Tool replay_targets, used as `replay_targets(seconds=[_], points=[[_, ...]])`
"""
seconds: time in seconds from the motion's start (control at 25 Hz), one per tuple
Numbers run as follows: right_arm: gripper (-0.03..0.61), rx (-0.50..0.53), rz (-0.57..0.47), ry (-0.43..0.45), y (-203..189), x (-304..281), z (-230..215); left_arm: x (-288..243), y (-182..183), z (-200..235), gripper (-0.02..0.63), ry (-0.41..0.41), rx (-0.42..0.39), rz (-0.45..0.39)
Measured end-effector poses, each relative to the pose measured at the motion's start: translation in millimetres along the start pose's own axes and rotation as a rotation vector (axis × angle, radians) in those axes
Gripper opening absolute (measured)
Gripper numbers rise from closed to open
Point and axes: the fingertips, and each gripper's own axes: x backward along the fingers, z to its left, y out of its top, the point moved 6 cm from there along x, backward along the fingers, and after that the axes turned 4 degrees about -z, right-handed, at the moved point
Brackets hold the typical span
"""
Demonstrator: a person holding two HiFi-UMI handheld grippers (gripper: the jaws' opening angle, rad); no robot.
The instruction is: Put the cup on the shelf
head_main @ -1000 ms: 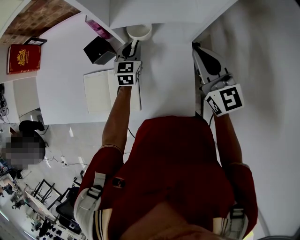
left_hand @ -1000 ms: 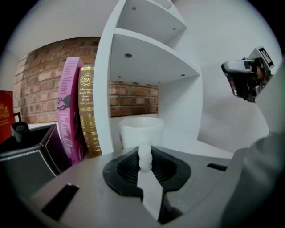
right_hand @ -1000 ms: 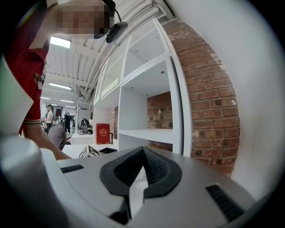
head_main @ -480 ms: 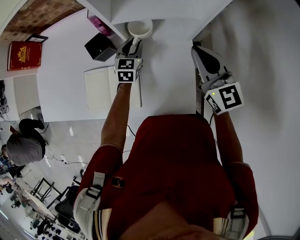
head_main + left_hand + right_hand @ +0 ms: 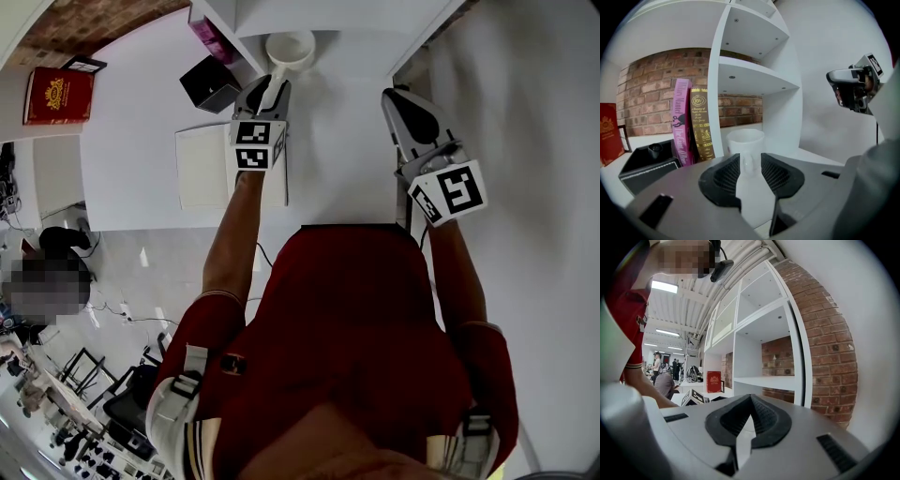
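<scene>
A white cup (image 5: pixel 289 49) stands upright on the bottom board of the white shelf (image 5: pixel 330 21), right of the upright divider. In the left gripper view the cup (image 5: pixel 746 142) is just ahead, its handle turned toward me and showing in the gap between the jaws. My left gripper (image 5: pixel 272 91) (image 5: pixel 750 163) is open, its pads apart on either side of the handle and not pressing it. My right gripper (image 5: pixel 401 97) (image 5: pixel 750 400) hangs off to the right near the shelf's side wall, shut with nothing in it.
A pink book (image 5: pixel 680 123) and a gold-lettered book (image 5: pixel 701 123) stand left of the divider. A black box (image 5: pixel 210 83) sits beside them, with an open white notebook (image 5: pixel 202 169) on the table and a red book (image 5: pixel 58 94) farther left. Brick wall backs the shelf (image 5: pixel 764 380).
The left gripper's jaws were shut on the cup's handle and have now opened. The cup stays standing on the shelf. The right gripper has barely moved.
</scene>
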Motion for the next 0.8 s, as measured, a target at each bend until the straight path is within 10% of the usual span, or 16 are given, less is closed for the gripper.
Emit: replay_targets(seconds=[0.8], points=[[-0.003, -0.038, -0.094, 0.044, 11, 28, 26, 111, 107, -84, 0.112, -0.115, 0.009, -0.293]])
